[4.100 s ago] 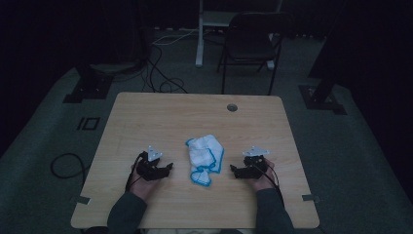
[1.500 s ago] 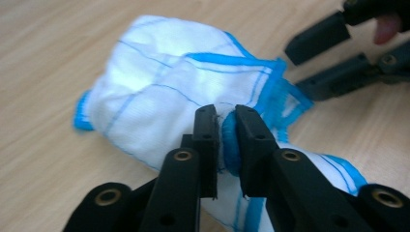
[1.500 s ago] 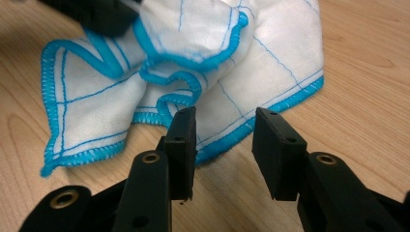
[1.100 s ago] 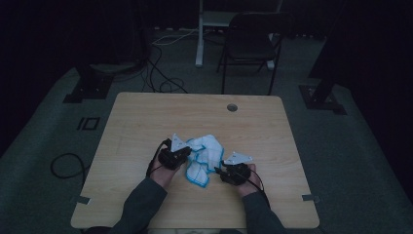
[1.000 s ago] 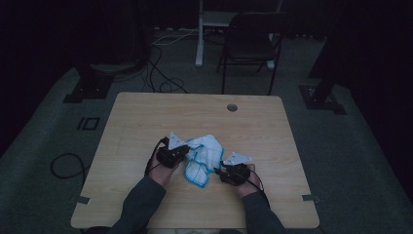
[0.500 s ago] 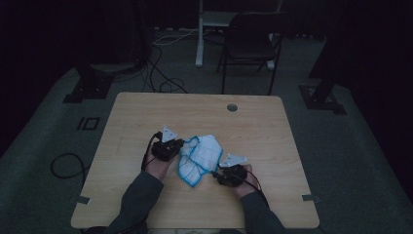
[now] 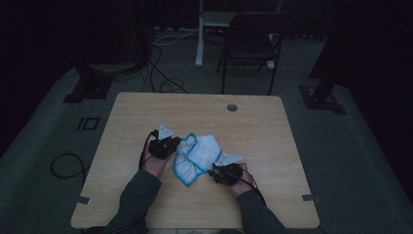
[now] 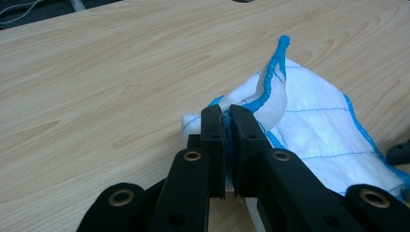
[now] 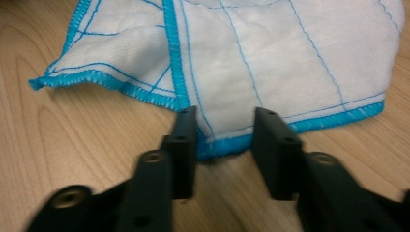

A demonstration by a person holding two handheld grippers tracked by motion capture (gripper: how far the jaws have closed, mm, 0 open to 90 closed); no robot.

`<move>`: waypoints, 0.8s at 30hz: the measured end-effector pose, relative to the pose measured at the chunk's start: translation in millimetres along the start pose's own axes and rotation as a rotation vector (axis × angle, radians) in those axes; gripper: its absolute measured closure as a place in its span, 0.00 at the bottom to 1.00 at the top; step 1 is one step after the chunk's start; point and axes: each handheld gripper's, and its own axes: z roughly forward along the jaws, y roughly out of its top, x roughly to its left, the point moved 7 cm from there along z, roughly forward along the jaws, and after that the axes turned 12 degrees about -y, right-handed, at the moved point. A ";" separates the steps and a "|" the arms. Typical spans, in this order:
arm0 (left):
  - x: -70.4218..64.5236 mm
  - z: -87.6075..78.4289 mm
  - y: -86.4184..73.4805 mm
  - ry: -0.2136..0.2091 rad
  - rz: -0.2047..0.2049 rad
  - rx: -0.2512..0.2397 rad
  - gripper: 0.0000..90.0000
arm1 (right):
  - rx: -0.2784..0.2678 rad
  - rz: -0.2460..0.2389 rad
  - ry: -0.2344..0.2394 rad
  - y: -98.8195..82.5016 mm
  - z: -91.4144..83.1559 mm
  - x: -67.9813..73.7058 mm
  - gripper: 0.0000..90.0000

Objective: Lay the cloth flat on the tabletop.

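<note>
Left forearm enters from the bottom edge of the high view, sleeve dark, angled up and inward. The left gripper (image 7: 164, 145) lies low over the tabletop (image 7: 122, 126), pointing toward the cloth's left side. In the left gripper view its jaws stand almost together, pinching a raised fold of the cloth (image 8: 309, 121); the blue hem stands up in a ridge just past the tips.

Cloth (image 7: 197, 157): white, thin, quilted with fine blue stitch lines in a grid, edge bound in bright blue overlock. It lies rumpled near the tabletop's middle, between the two grippers, partly folded over itself.

Right forearm comes up from the bottom, angled inward. The right gripper (image 7: 225, 173) sits at the cloth's lower right edge. Its jaws have just been closing; in the right gripper view they stand apart, astride the blue hem (image 9: 227, 143), pads not pressing it.

Tabletop: pale wood-grain laminate, matte, rounded corners.
</note>
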 end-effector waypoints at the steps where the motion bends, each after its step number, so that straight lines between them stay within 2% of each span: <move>1: 1.1 -0.4 -0.2 0.002 -0.002 0.000 0.95 | 0.004 0.000 -0.006 0.7 0.6 -1.0 0.84; 3: 3.7 -1.4 -0.6 0.007 -0.006 0.001 0.95 | 0.010 -0.008 -0.026 1.7 1.4 -3.2 0.91; 5: 6.7 -2.6 -1.2 0.011 -0.014 -0.002 0.95 | 0.001 -0.013 -0.039 3.9 0.7 -5.8 0.94; 8: 10.4 -4.1 -2.0 0.015 -0.022 -0.001 0.95 | -0.008 0.001 -0.053 6.4 -1.1 -9.4 0.95; 10: 16.0 -5.5 -3.7 0.023 -0.039 -0.005 0.95 | -0.025 0.022 -0.077 12.2 -4.6 -18.0 0.95; 14: 25.8 -6.9 -9.8 0.036 -0.064 0.000 0.95 | -0.050 0.055 -0.089 21.4 -7.7 -29.8 0.95; 19: 42.4 -7.8 -24.0 0.054 -0.126 0.008 0.95 | -0.071 0.080 -0.118 33.0 -8.0 -41.8 0.96; 24: 57.5 -8.1 -41.4 0.058 -0.204 0.015 0.95 | -0.081 0.097 -0.138 43.6 -5.0 -49.2 0.96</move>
